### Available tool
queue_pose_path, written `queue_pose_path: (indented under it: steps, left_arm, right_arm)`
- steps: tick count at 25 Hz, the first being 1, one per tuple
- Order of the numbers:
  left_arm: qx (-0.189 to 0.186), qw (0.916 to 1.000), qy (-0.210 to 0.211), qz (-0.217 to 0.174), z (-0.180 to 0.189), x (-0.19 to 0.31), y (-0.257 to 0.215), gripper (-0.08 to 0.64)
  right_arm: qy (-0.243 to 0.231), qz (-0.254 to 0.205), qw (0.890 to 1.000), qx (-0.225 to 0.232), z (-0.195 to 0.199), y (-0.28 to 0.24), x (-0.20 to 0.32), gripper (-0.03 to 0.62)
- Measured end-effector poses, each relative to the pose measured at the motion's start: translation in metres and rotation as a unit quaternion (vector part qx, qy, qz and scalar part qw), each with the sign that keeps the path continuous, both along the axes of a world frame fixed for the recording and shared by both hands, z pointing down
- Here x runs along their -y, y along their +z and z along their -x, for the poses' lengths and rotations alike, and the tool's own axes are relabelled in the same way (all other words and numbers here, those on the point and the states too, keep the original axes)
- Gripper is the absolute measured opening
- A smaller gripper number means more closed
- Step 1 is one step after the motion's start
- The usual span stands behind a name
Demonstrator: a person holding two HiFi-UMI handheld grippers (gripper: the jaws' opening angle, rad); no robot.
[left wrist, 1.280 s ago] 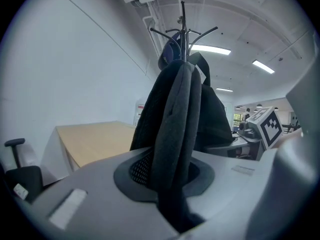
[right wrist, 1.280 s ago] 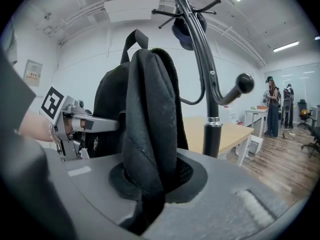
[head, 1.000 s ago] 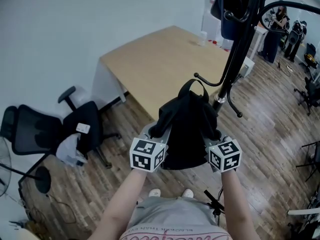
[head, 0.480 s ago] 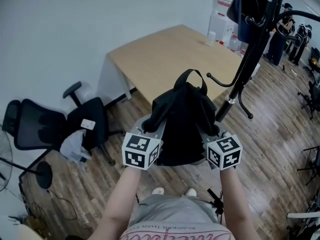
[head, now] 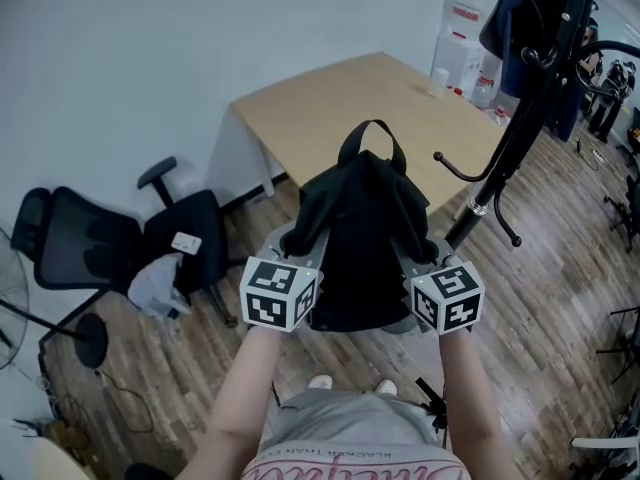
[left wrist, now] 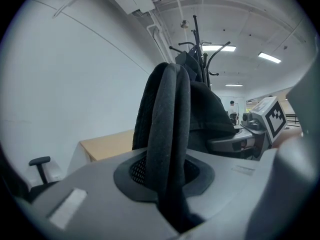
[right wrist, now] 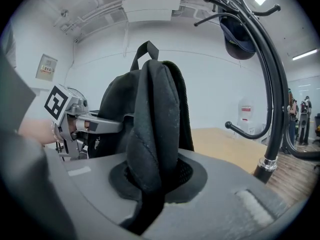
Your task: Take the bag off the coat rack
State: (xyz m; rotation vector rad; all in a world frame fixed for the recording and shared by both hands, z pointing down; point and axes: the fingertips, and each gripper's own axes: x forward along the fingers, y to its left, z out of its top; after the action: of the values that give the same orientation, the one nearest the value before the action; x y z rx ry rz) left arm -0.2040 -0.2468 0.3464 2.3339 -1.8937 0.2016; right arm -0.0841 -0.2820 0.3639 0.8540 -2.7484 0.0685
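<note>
Your left gripper (left wrist: 167,181) jaws nearly together, clamped on a black shoulder strap (left wrist: 167,119), your right gripper (right wrist: 150,181) jaws likewise pinched on the second padded strap (right wrist: 152,124), black bag (head: 360,233) held up between both grippers, off the coat rack (head: 520,128) to your right, near the wooden table (head: 320,108).

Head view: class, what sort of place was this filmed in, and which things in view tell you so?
Most likely an office or lab workroom. A plain wooden desk stands against the white wall, a black office chair sits beside it, and a coat rack stands on the wood-plank floor.
</note>
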Motion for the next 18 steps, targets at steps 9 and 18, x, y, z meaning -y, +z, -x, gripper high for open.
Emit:
queue_pose_path:
  steps: [9,18]
  left_arm:
    - [0.004,1.0000,0.001,-0.001,0.000,0.009,0.000,0.081]
    - [0.001,1.0000,0.000,0.001,0.000,0.012,0.000,0.083]
  right_arm:
    - [0.022,0.005,1.000,0.002,-0.001,0.003,0.009,0.044]
    - [0.030,0.009,1.000,-0.006,-0.001,0.003,0.011,0.044]
